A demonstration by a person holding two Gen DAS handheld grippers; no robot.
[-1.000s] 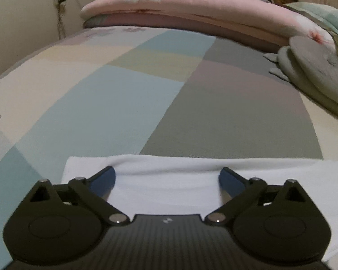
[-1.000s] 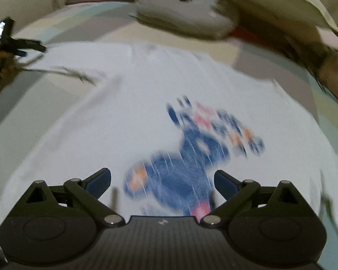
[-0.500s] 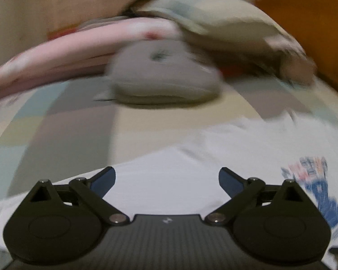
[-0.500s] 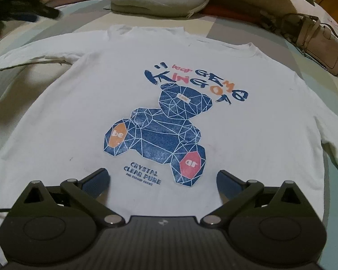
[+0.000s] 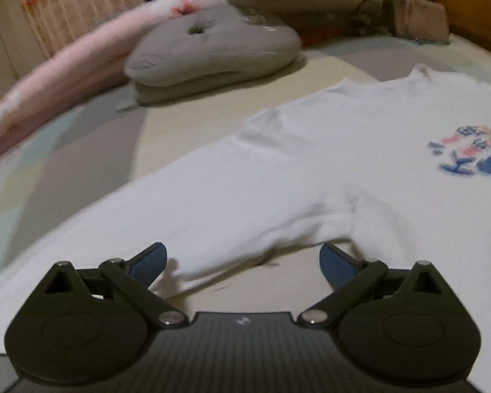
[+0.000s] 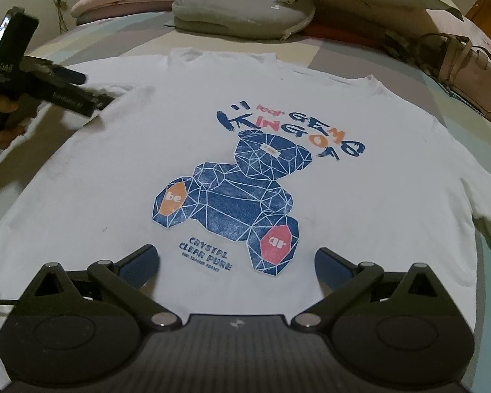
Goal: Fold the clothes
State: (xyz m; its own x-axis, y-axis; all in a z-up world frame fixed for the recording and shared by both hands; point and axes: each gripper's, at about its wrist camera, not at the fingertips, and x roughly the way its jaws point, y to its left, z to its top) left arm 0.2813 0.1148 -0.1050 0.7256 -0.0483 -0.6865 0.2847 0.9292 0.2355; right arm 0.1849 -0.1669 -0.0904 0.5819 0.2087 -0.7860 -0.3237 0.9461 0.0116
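A white long-sleeved shirt (image 6: pixel 360 203) with a blue bear print lies flat, front up, on the bed. My right gripper (image 6: pixel 235 262) hovers open over its lower hem, nothing between the fingers. My left gripper (image 5: pixel 244 258) is open above the shirt's left sleeve (image 5: pixel 180 216), near the armpit, holding nothing. In the right wrist view the left gripper (image 6: pixel 75 82) shows at the far left, held by a hand, over the sleeve and shoulder. The right sleeve (image 6: pixel 487 209) trails off toward the right edge.
A grey round cushion (image 6: pixel 245 6) lies just beyond the collar, with pink folded bedding (image 5: pixel 65 72) behind it. A beige handbag (image 6: pixel 471 78) sits at the back right on the patchwork bedsheet (image 5: pixel 81 150). Large pillows are stacked behind.
My left gripper swung right from the sleeve cuff toward the shirt's body. The right gripper's view steadied and pulled back slightly over the hem. Both stayed open.
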